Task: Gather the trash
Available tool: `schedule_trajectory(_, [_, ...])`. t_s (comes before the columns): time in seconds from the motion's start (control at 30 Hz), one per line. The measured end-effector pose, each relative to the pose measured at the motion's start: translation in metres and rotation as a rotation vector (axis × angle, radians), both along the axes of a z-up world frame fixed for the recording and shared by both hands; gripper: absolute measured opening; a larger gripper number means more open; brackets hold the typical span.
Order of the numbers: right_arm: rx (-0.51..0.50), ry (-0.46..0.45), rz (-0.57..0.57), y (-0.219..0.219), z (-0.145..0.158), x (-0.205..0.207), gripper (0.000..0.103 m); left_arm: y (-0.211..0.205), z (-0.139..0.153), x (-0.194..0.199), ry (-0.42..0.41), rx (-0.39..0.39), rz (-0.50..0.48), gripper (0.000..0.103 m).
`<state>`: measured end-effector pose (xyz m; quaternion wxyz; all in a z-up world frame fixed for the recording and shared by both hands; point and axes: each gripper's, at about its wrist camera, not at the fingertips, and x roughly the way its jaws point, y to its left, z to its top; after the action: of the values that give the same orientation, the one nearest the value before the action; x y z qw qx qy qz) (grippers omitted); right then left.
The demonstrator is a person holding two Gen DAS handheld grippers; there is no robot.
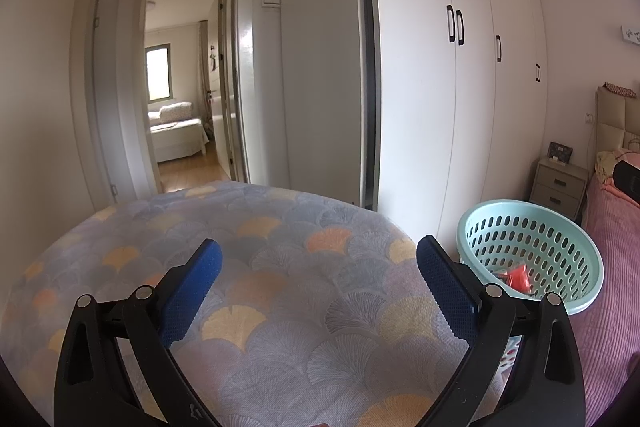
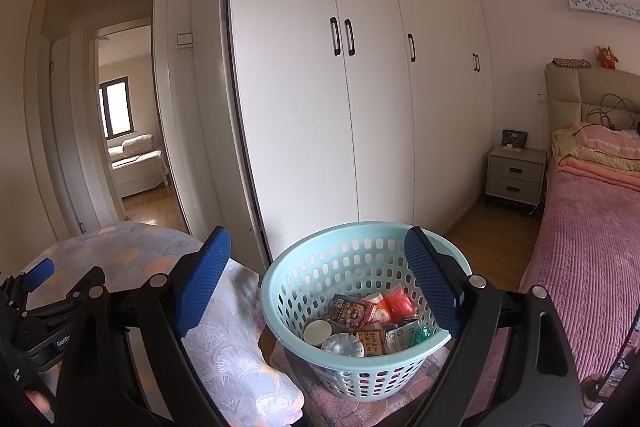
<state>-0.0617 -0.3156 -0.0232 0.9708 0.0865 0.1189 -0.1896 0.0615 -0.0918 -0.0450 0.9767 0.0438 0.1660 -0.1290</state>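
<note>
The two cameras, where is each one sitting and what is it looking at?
Left wrist: sits on the left claw, open, facing the fan-patterned blanket and the doorway.
Right wrist: sits on the right claw, open, facing the basket full of trash; the left claw peeks in.
Both show the basket, white wardrobe and pink bed.

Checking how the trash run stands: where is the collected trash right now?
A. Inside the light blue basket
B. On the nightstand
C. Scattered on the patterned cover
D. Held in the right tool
A: boxes, lids and a red wrapper lie in the light blue basket, while the right tool stands open and empty.
</note>
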Motion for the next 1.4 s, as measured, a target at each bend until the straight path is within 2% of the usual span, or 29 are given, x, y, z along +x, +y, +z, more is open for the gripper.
schedule_trajectory(0.73, [-0.011, 0.006, 0.002, -0.001, 0.002, 0.003, 0.084, -0.001, 0.002, 0.002, 0.001, 0.01, 0.027, 0.095])
schedule_trajectory(0.8, [-0.015, 0.005, 0.002, 0.0, 0.003, 0.004, 0.084, -0.003, 0.007, 0.004, 0.028, 0.028, 0.046, 0.095])
schedule_trajectory(0.87, [-0.019, 0.002, -0.002, 0.0, 0.006, 0.005, 0.084, 0.001, 0.016, 0.0, 0.041, 0.013, 0.04, 0.095])
schedule_trajectory(1.03, [-0.011, -0.004, -0.002, 0.004, 0.011, 0.011, 0.084, 0.01, 0.035, -0.005, 0.025, 0.023, 0.051, 0.095])
schedule_trajectory(1.4, [-0.015, 0.004, 0.073, 0.031, 0.015, 0.035, 0.084, 0.043, 0.048, -0.004, 0.027, 0.02, 0.129, 0.095])
